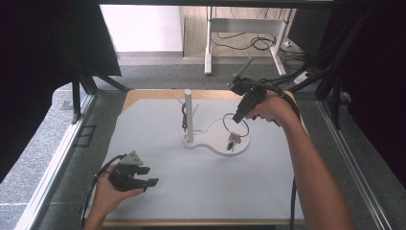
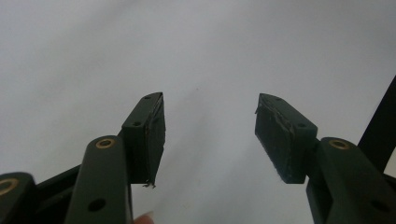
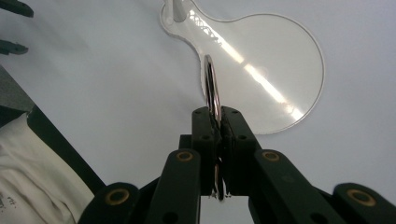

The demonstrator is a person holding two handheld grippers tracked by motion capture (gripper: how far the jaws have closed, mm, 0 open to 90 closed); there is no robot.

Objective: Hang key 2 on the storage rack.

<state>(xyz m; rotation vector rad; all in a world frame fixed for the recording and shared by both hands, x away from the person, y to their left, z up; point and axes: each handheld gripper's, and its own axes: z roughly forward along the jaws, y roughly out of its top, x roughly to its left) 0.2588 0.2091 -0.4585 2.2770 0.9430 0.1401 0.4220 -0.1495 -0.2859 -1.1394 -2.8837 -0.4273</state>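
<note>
A white stand has an upright post (image 1: pixel 188 115) on a flat pear-shaped base (image 1: pixel 214 145). My right gripper (image 1: pixel 237 117) hangs over the round end of the base and is shut on a thin metal ring (image 1: pixel 246 128). A small greenish charm (image 1: pixel 232 140) dangles from the ring, just above the base. In the right gripper view the ring (image 3: pixel 212 86) sticks out edge-on from between the closed jaws of the right gripper (image 3: pixel 218 111), above the glossy base (image 3: pixel 280 65). My left gripper (image 1: pixel 149 178) rests low at the front left, open with nothing in it; its pads (image 2: pixel 156 126) stand wide apart.
A dark chain-like item (image 1: pixel 184 119) hangs beside the post from a short side peg. The pale mat (image 1: pixel 206 191) covers the tabletop. Black frame rails and cables stand beyond the table's far right corner (image 1: pixel 306 72).
</note>
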